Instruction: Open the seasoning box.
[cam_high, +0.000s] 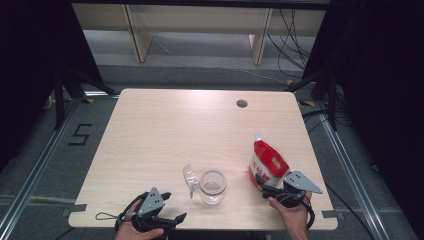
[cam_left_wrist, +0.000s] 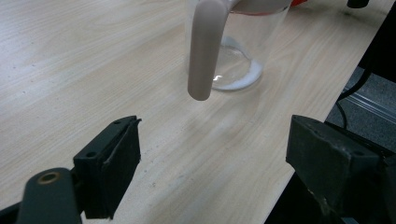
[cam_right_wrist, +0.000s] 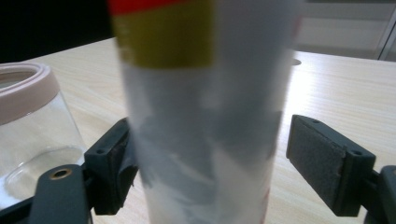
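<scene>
A clear glass jar stands open near the table's front edge, its pale lid flap hanging off its left side. Right of it a red and white pouch stands upright. My right gripper reaches around the pouch's lower part. One pad lies against the pouch and the other stands clear of it, so the jaws are open. My left gripper is open at the front left, pointing at the jar with nothing between its jaws.
The wooden table has a round cable hole at the back right. The table's front edge runs close by both hands. Black stands and cables lie on the floor at both sides.
</scene>
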